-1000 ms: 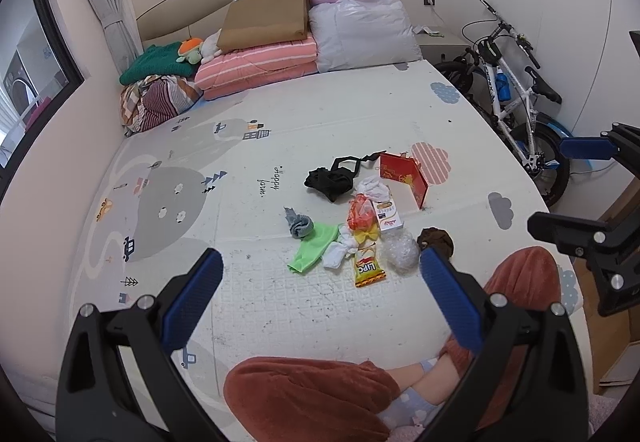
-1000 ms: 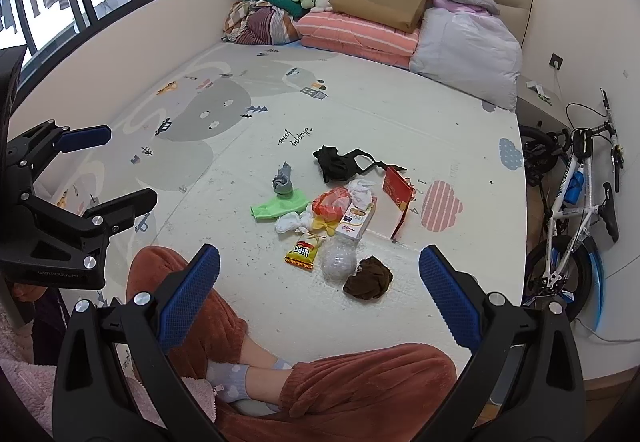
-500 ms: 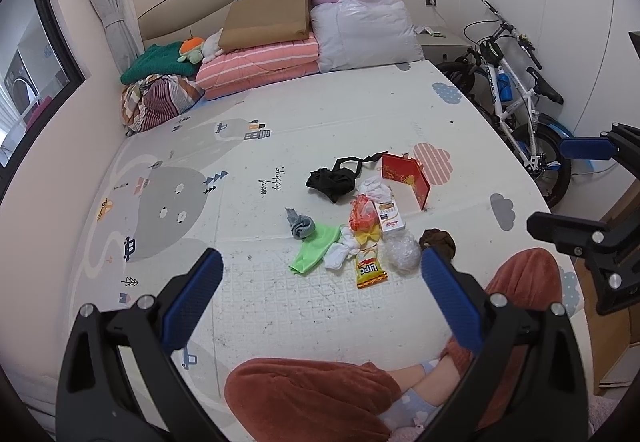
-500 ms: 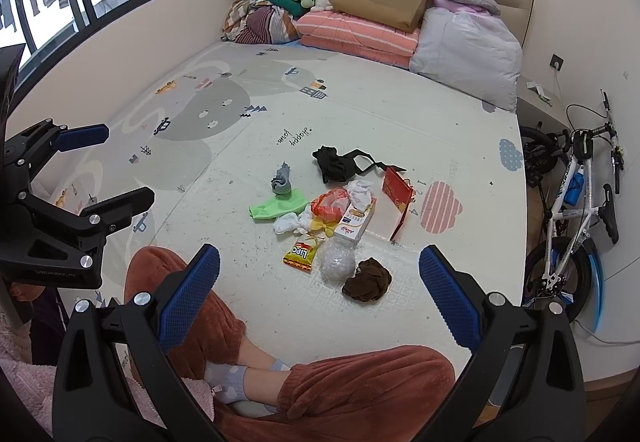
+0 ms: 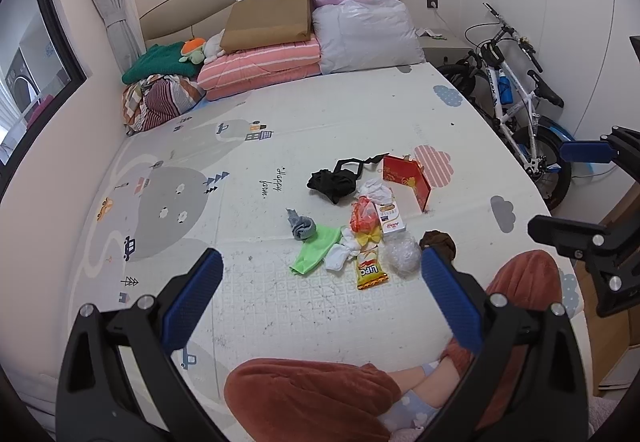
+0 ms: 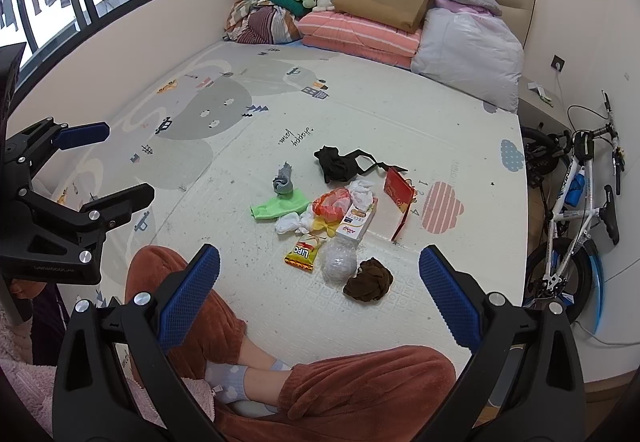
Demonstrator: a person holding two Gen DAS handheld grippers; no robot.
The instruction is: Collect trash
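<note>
Barely anything has shifted since earlier: left gripper [image 5: 318,276] and right gripper [image 6: 320,276] hover spread wide, empty, above the play mat [image 5: 240,306]. Yellow snack wrapper [image 5: 370,269] lies beside the bubble-wrap ball [image 5: 402,260], near the red box [image 5: 408,177].

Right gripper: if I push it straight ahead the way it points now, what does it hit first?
Probably the clear crumpled plastic ball, with the yellow snack packet just left of it. The right gripper is open and high above the mat; depth is uncertain.
</note>
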